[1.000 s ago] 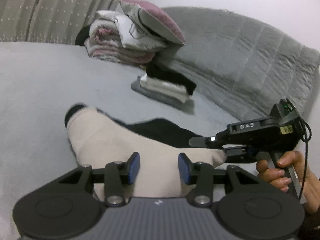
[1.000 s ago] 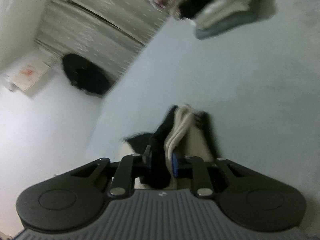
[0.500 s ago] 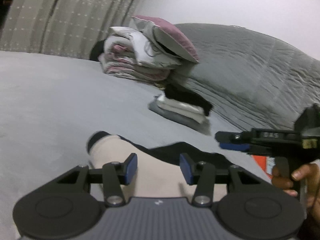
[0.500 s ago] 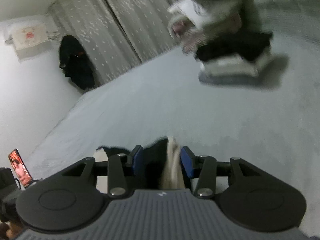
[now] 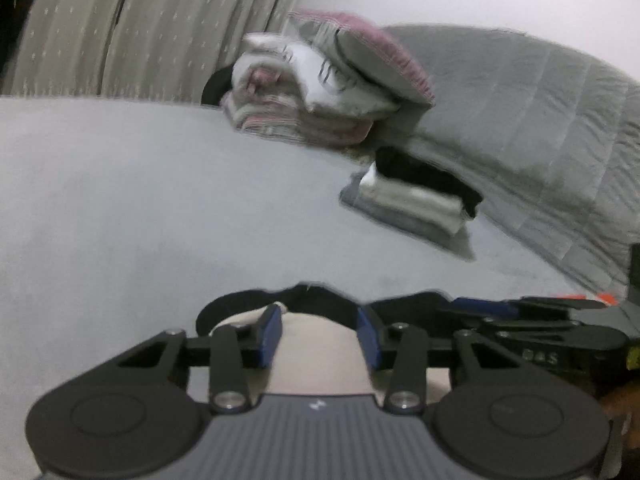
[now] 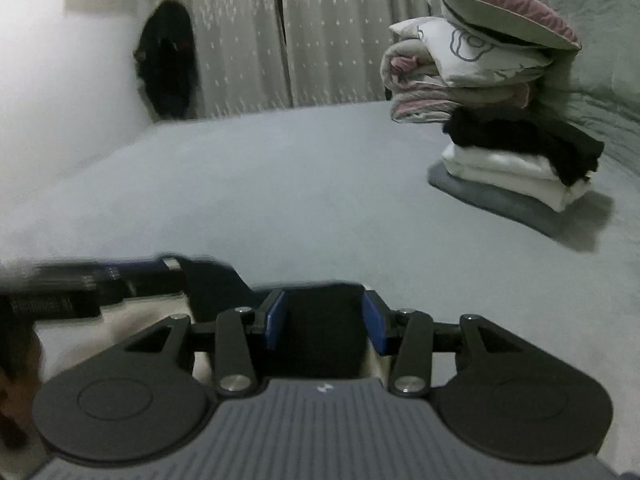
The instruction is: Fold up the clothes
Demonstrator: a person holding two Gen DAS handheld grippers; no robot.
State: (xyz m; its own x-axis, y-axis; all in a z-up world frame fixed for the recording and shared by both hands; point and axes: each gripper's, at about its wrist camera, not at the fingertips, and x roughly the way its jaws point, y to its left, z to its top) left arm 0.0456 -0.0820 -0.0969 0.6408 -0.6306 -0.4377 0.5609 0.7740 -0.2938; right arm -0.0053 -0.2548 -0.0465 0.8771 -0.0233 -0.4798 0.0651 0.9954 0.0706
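Both grippers spread wide over one garment on the bed.

The left gripper (image 5: 319,332) and right gripper (image 6: 325,320) hide much of the cream-and-black garment (image 5: 316,360); it lies flat, edges blurred, on the grey bed (image 6: 280,184).

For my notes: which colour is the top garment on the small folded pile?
Black, lying on white folded pieces; the right wrist view shows it best.

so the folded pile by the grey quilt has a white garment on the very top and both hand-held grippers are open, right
Not quite. The top of the folded pile is a black garment; the white pieces lie under it, as the right wrist view shows. The rest holds: the pile sits by the grey quilt, and the left hand-held gripper and right hand-held gripper are both open.
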